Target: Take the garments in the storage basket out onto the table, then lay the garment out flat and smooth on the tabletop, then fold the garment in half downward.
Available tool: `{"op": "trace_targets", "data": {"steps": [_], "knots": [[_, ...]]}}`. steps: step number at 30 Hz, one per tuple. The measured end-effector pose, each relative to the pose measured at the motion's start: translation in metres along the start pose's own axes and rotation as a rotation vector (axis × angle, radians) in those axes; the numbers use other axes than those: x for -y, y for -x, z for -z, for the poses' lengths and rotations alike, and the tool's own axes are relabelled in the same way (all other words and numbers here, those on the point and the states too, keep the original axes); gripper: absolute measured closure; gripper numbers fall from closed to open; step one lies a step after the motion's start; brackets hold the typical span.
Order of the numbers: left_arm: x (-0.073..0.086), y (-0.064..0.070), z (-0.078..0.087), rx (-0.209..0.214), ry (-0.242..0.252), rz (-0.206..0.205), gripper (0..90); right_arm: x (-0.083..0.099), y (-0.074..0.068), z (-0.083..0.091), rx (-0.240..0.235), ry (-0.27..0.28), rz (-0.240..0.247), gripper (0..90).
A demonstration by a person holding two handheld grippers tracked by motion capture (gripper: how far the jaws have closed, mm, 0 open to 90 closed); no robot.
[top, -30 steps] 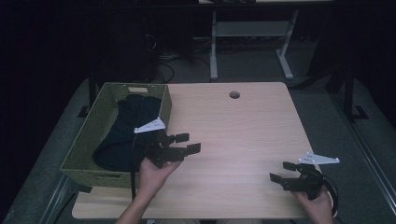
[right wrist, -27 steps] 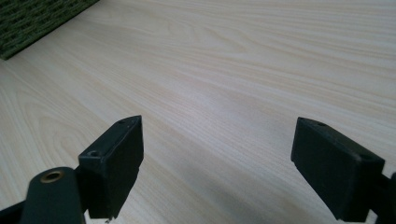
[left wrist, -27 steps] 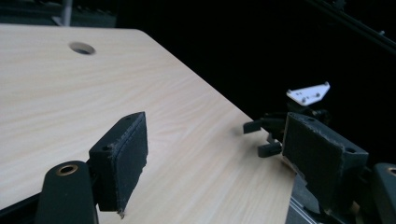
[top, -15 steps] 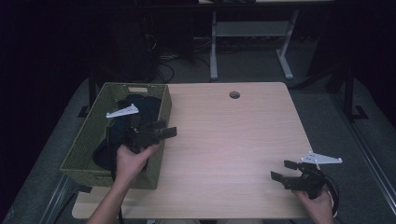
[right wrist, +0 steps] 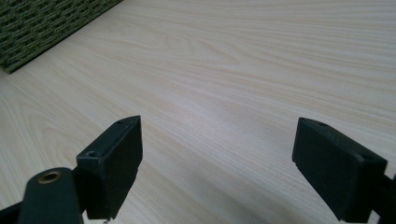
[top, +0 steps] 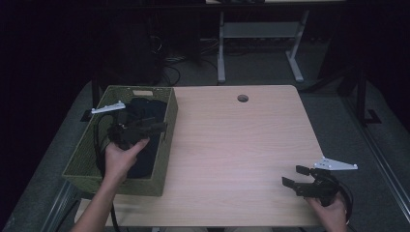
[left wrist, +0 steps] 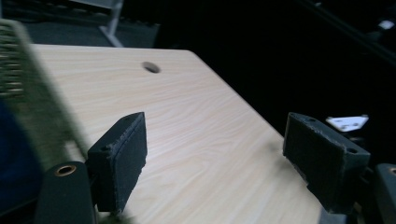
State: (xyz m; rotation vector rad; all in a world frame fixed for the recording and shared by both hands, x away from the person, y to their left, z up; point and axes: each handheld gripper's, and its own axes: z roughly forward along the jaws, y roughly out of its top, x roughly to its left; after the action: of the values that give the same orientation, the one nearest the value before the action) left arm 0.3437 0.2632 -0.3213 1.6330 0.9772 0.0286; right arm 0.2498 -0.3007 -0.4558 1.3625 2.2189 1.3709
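A green woven basket [top: 84, 159] stands at the table's left edge with dark clothing [top: 145, 108] inside. My left gripper [top: 157, 127] hovers over the basket, jaws pointing right toward the table, open and empty. In the left gripper view its jaws [left wrist: 215, 158] stand wide apart over the basket's rim [left wrist: 28, 93] and the wooden tabletop. My right gripper [top: 296, 176] rests near the table's front right corner, open with nothing between its fingers. In the right gripper view its jaws [right wrist: 217, 163] frame bare wood, with the basket's wall [right wrist: 42, 23] at the upper left.
The light wooden table [top: 232, 145] has a round cable hole [top: 242, 98] near its far edge. Behind the table stands a white desk frame [top: 256, 34] with cables on the dark floor. Grey floor surrounds the table.
My left gripper has moved left from over the table's middle to above the basket. The right gripper has stayed in place near the front right corner.
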Motion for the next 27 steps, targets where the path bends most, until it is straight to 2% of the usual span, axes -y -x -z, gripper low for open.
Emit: {"op": "trace_targets", "data": {"steps": [6, 7, 8, 12, 14, 27], "knots": [[-0.002, -0.020, 0.015, -0.032, 0.009, 0.025, 21.5, 0.000, -0.001, -0.002, -0.002, -0.005, 0.006, 15.8], [-0.002, -0.020, 0.015, -0.032, 0.009, 0.025, 21.4, 0.000, -0.001, -0.002, -0.002, -0.005, 0.006, 15.8], [-0.002, -0.028, 0.019, -0.038, 0.014, 0.046, 21.5, 0.000, -0.001, -0.002, -0.001, -0.007, 0.010, 15.8], [-0.001, -0.036, 0.023, -0.056, 0.013, 0.057, 21.5, 0.000, -0.001, 0.000, -0.002, 0.002, 0.001, 15.8], [-0.001, -0.043, 0.026, -0.067, 0.011, 0.076, 21.6, 0.000, -0.001, 0.001, -0.003, 0.002, -0.002, 15.8], [0.000, -0.062, 0.031, -0.101, 0.001, 0.107, 21.6, 0.000, -0.003, 0.001, 0.000, -0.004, 0.010, 15.8]]}}
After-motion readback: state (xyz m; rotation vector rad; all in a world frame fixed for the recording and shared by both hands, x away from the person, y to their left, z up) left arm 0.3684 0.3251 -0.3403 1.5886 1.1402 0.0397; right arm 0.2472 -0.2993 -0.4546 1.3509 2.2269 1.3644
